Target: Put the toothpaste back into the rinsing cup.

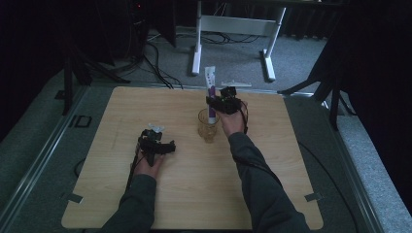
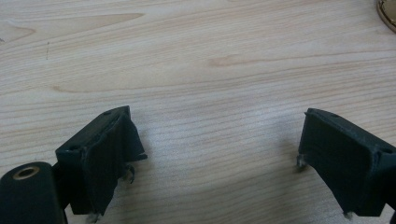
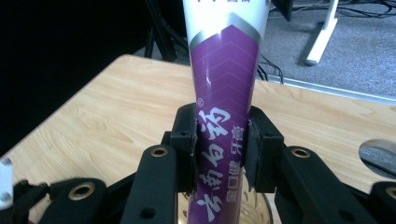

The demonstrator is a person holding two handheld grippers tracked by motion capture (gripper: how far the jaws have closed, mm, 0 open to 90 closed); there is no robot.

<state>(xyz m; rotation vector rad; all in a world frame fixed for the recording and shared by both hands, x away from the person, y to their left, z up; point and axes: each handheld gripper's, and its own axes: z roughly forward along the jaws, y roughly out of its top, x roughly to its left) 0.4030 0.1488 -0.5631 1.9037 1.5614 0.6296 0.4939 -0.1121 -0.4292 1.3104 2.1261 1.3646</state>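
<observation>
In the high view, a purple-and-white toothpaste tube (image 1: 211, 92) was held upright by the right gripper (image 1: 212, 103), its lower end inside the glass cup (image 1: 208, 125) at mid-table. The left gripper (image 1: 154, 144) was seen left of the cup, well apart.

In the left gripper view, the jaws were spread wide over bare wooden table (image 2: 196, 70), nothing between them.

In the right gripper view, the tube (image 3: 224, 102) was clamped between both pads above the cup (image 3: 254, 210).
</observation>
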